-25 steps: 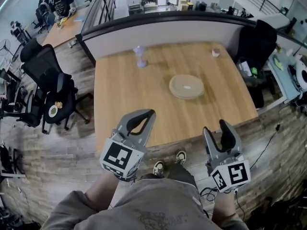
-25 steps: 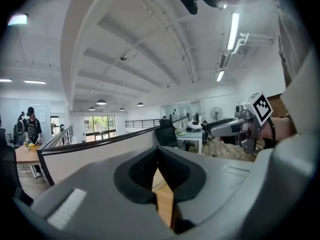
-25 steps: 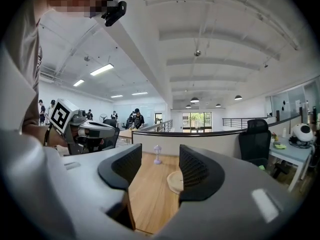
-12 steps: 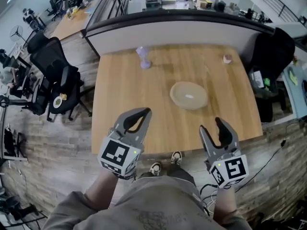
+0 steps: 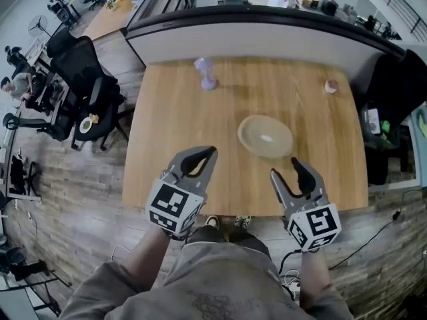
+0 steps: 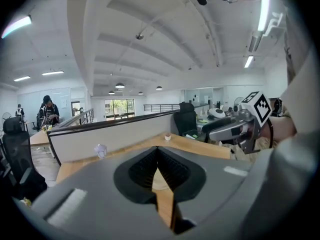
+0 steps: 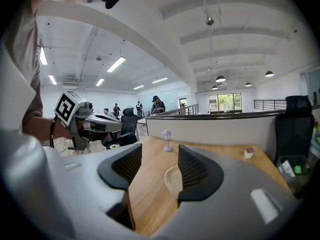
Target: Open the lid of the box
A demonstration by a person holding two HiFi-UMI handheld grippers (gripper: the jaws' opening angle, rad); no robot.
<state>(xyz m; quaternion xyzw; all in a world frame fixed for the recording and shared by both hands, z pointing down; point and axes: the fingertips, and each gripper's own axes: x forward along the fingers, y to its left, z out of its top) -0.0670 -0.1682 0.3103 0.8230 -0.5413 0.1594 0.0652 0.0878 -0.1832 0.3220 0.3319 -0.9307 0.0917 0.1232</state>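
A round, flat, cream-coloured box with its lid on (image 5: pixel 265 136) lies on the wooden table (image 5: pixel 173 132), right of centre. My left gripper (image 5: pixel 211 151) hovers over the table's near edge, left of the box, its jaws shut on nothing. My right gripper (image 5: pixel 285 168) is held just in front of the box, open and empty. In the right gripper view the box (image 7: pixel 173 180) shows between the open jaws of the right gripper (image 7: pixel 160 159), some way ahead. The left gripper (image 6: pixel 157 150) has its tips touching in its own view.
A small purple lamp-like ornament (image 5: pixel 207 72) stands at the table's far left and a tiny potted plant (image 5: pixel 330 86) at the far right. A low partition wall (image 5: pixel 267 39) backs the table. Black office chairs (image 5: pixel 83 79) stand to the left and another (image 5: pixel 400 85) to the right.
Both grippers have moved forward, from short of the table to over its near edge, closer to the box. The head view has shifted with them. Jaw states are unchanged.
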